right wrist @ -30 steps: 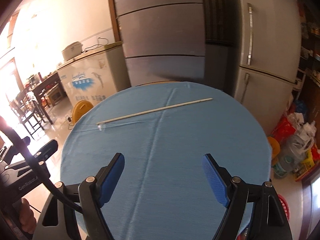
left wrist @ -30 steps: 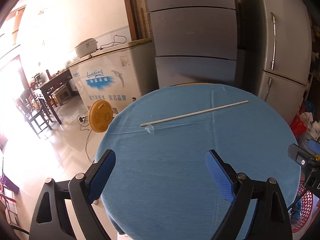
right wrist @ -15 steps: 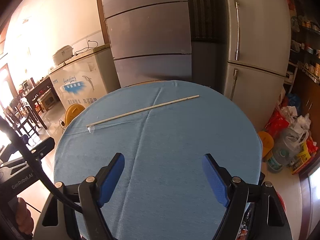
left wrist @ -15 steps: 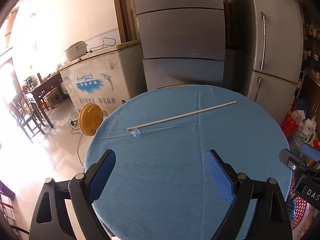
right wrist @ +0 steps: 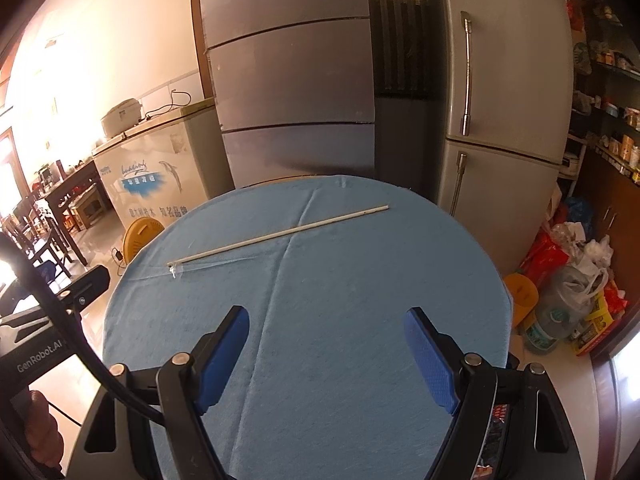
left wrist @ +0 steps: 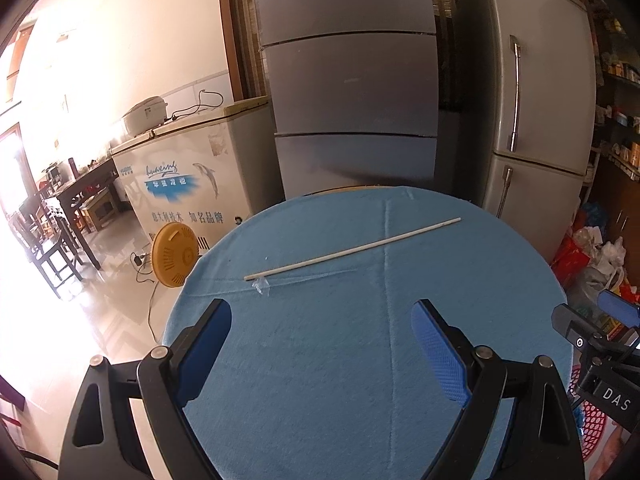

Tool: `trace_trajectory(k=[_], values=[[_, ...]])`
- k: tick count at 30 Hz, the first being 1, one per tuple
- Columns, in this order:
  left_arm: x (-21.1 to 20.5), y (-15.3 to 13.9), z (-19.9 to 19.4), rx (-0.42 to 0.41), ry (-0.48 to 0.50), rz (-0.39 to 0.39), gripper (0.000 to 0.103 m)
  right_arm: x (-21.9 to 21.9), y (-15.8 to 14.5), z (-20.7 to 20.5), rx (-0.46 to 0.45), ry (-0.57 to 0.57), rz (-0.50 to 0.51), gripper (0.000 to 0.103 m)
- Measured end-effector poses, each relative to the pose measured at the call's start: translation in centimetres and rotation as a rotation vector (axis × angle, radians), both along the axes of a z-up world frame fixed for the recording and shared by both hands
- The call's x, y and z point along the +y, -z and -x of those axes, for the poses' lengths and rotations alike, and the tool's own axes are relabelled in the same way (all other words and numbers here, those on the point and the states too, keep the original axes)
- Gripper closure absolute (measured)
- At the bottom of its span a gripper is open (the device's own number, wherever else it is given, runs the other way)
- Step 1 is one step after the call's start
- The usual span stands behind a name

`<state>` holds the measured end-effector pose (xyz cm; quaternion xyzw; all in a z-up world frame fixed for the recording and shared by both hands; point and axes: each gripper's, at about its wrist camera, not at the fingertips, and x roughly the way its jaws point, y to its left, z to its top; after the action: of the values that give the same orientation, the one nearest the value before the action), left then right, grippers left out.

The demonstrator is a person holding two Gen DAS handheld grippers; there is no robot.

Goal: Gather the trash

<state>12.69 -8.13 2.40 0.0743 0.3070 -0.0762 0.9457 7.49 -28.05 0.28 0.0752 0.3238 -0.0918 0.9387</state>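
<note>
Stick (left wrist: 352, 249), one (thin, white), on one blue-clothed table (left wrist: 360, 360); both grippers' fingers (left wrist: 208, 340) spread, empty.

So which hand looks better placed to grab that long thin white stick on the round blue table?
Probably left: the white stick has its near end just beyond the open left gripper.
</note>
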Motion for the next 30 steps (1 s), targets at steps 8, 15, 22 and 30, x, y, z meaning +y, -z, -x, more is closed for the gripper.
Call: trace_trajectory(k=[8, 15, 22, 30], values=[[-0.3, -0.4, 0.2, -0.011, 0.003, 0.002, 0.011, -0.4, -0.5, 0.4, -0.016, 0.004, 0.003, 0.020], [-0.2, -0.5, 0.3, -0.013, 0.005, 0.002, 0.011, -0.3, -0.8, 0.6, -0.020, 0.004, -0.002, 0.020], [-0.2, -0.7, 0.2, -0.015, 0.002, 0.003, 0.011, -0.1, -1.2, 0.5, -0.024, -0.007, 0.002, 0.020], [0.3, -0.8, 0.5, -0.021, -0.005, 0.009, 0.011, 0.1, -1.2, 0.5, -0.023, -0.015, 0.004, 0.020]])
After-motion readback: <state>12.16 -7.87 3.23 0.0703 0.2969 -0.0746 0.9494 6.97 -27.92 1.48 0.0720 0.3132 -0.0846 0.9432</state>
